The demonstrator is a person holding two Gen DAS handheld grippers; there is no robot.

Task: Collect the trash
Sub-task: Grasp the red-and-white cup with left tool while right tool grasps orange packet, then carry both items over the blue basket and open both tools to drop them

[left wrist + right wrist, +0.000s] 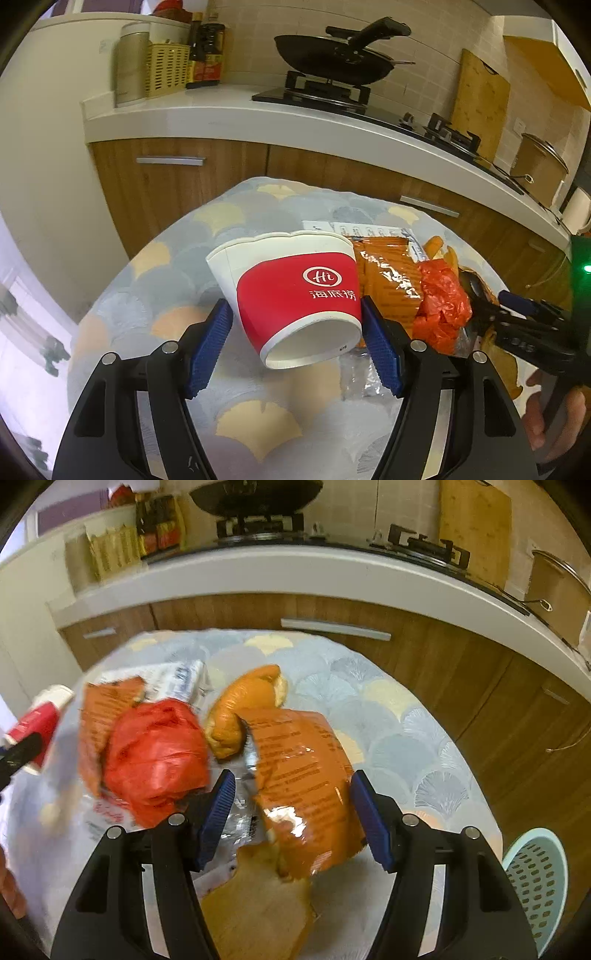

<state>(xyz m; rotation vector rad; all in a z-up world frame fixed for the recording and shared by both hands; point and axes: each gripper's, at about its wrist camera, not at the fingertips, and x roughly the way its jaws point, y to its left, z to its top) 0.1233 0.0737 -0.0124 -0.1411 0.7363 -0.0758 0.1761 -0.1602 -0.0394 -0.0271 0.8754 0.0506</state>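
A red and white paper cup [295, 295] lies tilted on its side on the round table [155, 332]. My left gripper [295, 325] is open with its blue pads on either side of the cup's base; I cannot tell if they touch it. The cup also shows at the left edge of the right wrist view [37, 720]. My right gripper [291, 812] is open around an orange plastic wrapper [303, 775]. A crumpled red bag [155, 753], orange peel [240, 709] and another wrapper piece [107, 709] lie just ahead.
A pale blue perforated basket [535, 882] stands low at the right beside the table. Behind runs a white kitchen counter [221, 118] with wooden cabinets, a stove and wok [332, 62], bottles, a cutting board [480, 103] and a pot.
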